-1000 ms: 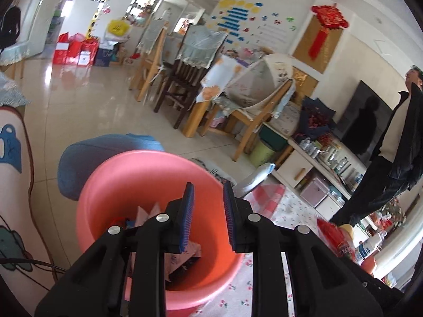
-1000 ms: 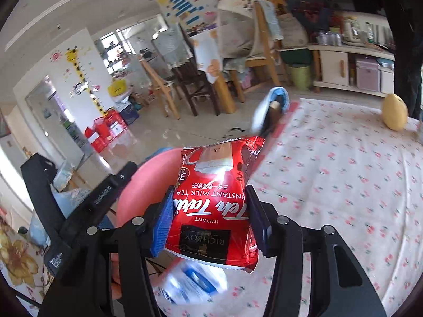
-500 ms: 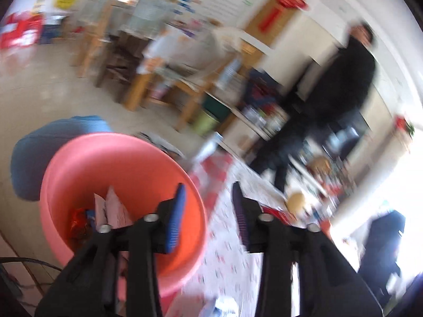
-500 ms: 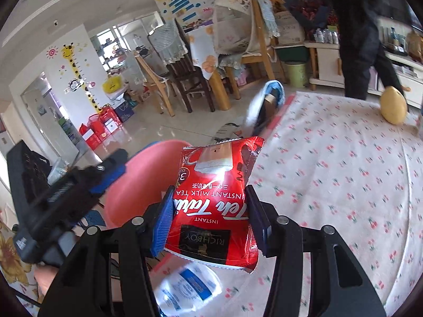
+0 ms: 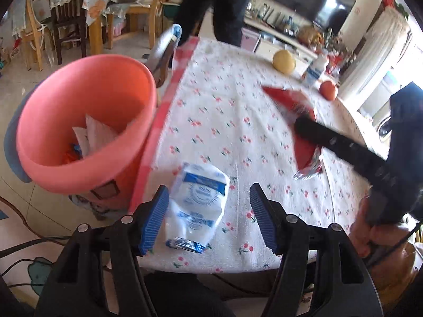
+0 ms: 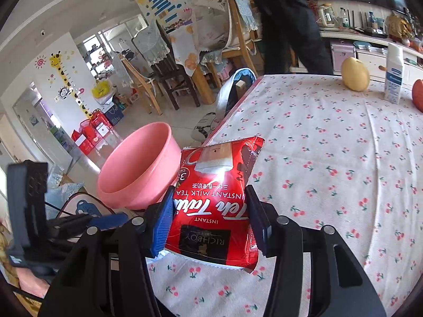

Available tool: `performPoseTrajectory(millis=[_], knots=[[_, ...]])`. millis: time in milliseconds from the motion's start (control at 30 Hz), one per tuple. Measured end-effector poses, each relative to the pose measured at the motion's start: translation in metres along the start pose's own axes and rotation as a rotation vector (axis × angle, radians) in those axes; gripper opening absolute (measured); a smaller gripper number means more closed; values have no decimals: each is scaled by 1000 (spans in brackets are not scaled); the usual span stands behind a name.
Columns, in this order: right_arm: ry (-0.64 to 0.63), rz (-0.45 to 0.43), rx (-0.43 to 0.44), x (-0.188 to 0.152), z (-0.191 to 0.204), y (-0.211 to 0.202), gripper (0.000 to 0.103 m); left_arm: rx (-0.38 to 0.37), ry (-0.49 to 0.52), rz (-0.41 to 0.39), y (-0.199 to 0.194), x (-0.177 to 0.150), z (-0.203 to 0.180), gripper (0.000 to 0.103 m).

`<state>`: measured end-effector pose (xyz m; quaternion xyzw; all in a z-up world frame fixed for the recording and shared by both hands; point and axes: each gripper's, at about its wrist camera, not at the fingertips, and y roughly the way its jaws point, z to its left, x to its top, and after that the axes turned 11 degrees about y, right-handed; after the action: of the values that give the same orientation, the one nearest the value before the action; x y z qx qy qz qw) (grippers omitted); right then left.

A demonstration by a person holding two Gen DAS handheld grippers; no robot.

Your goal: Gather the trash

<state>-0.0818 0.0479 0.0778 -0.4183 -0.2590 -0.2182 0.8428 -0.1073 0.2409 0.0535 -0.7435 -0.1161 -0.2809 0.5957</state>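
My left gripper (image 5: 208, 219) is open above the near table edge, its jaws on either side of a white and blue plastic packet (image 5: 197, 200) that lies on the cherry-print tablecloth (image 5: 238, 121). My right gripper (image 6: 211, 218) is shut on a red instant milk tea packet (image 6: 216, 198) and holds it above the table; the packet also shows at the right of the left wrist view (image 5: 298, 116). A pink bucket (image 5: 87, 121) with paper and wrappers inside stands beside the table's left edge; it also shows in the right wrist view (image 6: 137, 174).
A yellow fruit (image 5: 283, 61), a white carton (image 6: 394, 74) and a red fruit (image 5: 328, 90) stand at the table's far side. A person in black (image 6: 288, 21) stands beyond the table. Wooden chairs (image 6: 156, 84) and a blue stool (image 5: 13, 142) are on the floor.
My left gripper swung from over the bucket to the table edge and opened wide around the white packet. My right gripper still holds the red packet, shifted slightly over the table.
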Motion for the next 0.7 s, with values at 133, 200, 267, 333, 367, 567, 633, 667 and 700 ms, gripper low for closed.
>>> performPoseTrajectory(millis=[133,200,267,333,367,567,633,667,700], knots=[[23,-14,17,1,-10,-14,53,56,11,75,18,-2,-10,65],[21,-19,19,-1,-13,-20,53,84,11,103,24,-2,-12,65],[26,-17,27,-2,-16,-23,53,134,15,118,28,1,-14,65],[32,-16,33,-3,-19,-25,53,154,10,122,29,2,-13,65],[33,-17,34,-3,-20,-27,53,164,7,123,29,3,-13,65],[57,-12,44,-1,-29,-29,53,157,-60,106,29,5,-3,67],[65,-10,48,0,-32,-30,53,146,-76,100,29,6,-1,67],[69,-9,51,0,-32,-30,53,144,-79,100,29,6,-1,69],[73,-9,53,0,-32,-29,53,144,-81,102,29,5,0,72]])
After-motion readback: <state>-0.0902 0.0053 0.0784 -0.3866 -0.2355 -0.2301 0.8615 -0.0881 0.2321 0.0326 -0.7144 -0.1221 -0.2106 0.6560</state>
